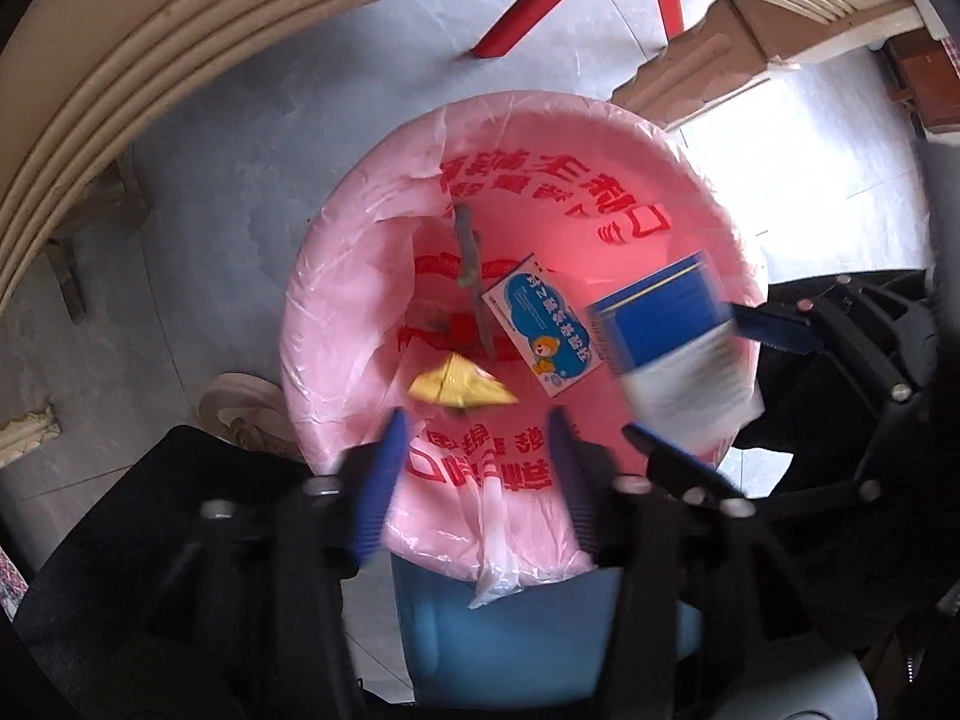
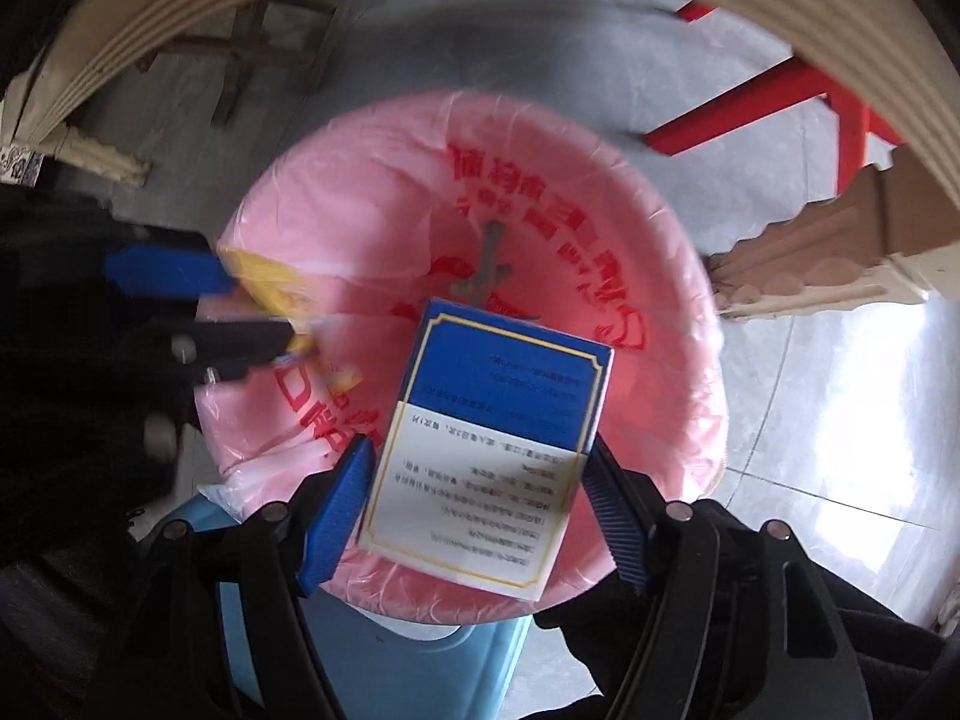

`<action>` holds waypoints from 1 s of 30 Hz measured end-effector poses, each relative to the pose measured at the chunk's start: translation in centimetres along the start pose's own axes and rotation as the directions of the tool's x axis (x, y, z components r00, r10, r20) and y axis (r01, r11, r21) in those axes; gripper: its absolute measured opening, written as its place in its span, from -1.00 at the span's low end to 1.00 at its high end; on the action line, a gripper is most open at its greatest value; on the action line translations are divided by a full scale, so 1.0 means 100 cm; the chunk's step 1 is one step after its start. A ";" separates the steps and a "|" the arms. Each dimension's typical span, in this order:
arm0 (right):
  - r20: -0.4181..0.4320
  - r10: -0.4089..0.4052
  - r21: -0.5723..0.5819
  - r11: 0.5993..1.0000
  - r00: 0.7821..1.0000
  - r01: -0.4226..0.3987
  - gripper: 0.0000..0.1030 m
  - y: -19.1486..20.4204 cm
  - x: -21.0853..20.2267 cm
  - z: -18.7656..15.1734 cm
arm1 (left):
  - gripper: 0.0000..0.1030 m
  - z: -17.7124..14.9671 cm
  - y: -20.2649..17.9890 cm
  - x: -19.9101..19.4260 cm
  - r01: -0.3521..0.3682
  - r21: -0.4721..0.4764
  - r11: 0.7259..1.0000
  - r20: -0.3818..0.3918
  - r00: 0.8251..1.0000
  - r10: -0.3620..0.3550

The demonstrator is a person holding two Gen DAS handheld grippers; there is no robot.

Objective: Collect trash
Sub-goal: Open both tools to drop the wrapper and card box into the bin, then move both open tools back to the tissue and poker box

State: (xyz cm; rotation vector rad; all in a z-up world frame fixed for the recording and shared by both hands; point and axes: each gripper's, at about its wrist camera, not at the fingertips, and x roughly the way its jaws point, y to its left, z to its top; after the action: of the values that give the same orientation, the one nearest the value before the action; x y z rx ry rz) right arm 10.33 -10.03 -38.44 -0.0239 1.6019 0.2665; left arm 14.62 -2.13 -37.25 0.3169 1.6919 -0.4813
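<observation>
Bin [image 1: 600,630] with pink liner [image 1: 336,312] sat below both grippers. Box [image 2: 492,420] lay between the right gripper's [image 2: 480,510] parted fingers, unclamped; yellow wrapper [image 1: 459,387] hung just beyond the released left gripper [image 1: 480,462]

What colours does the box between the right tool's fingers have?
The box is blue on one half, white on the other, with a thin gold border; clearest in the right wrist view.

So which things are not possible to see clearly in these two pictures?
- Left wrist view: the blue-and-white box is motion-blurred, so its print is unreadable.
- Right wrist view: the yellow wrapper is smeared and partly behind the left gripper.
- Both views: the bin bottom is hidden by the pink liner.
</observation>
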 end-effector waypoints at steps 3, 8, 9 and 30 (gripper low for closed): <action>-0.006 0.001 0.004 1.000 1.000 -0.001 0.48 -0.001 0.004 0.001 | 0.08 0.000 0.001 -0.004 -0.023 0.000 1.000 0.017 1.000 0.023; -0.009 0.016 0.041 0.999 1.000 -0.016 0.50 -0.009 0.005 0.003 | 0.10 0.001 0.007 -0.005 -0.009 -0.028 1.000 0.027 1.000 0.010; -0.008 0.021 0.048 0.999 1.000 -0.020 0.50 -0.010 0.005 0.003 | 0.10 0.001 0.007 -0.005 -0.008 -0.030 1.000 0.025 1.000 0.009; 0.015 0.026 0.074 0.997 1.000 -0.027 0.50 -0.013 -0.011 -0.002 | 0.10 -0.011 0.004 -0.021 -0.050 -0.031 0.998 0.072 0.996 0.053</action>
State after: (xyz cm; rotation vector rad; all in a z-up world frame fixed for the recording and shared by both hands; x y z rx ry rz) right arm 10.44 -11.47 -37.53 0.0559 1.5979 0.2270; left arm 14.22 -1.16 -35.14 0.3174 1.6147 -0.4249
